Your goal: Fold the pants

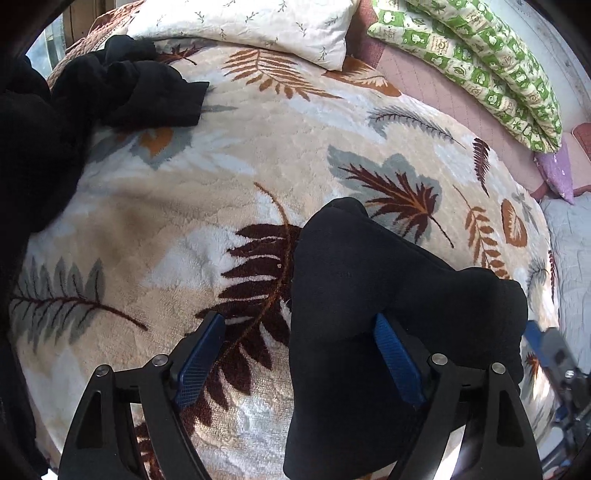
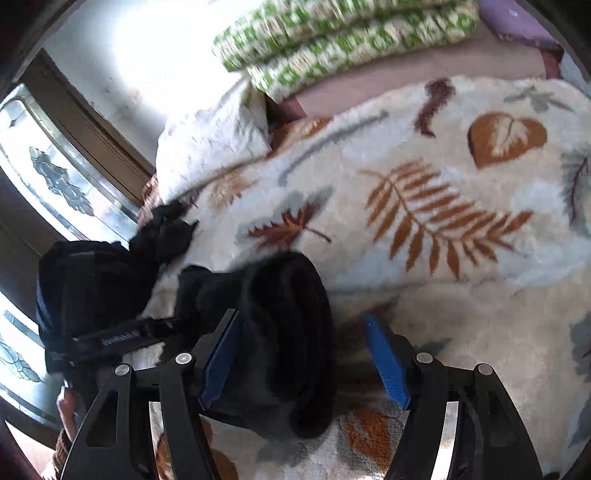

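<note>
While the leaf-patterned blanket (image 1: 229,155) on the bed lies mostly bare toward the white pillow (image 1: 258,26) and the green checked quilt (image 1: 480,55), the black pants (image 1: 369,314) take up only its near part, with more black cloth bunched at the far left edge (image 1: 129,85). Left tongs (image 1: 301,363) stand wide, tilted steeply down, a hump of pants between the blue pads and lying against the right one. Right tongs (image 2: 304,356) also stand wide, slanting down, a rolled fold of pants (image 2: 288,332) against the left pad, the other pad clear.
</note>
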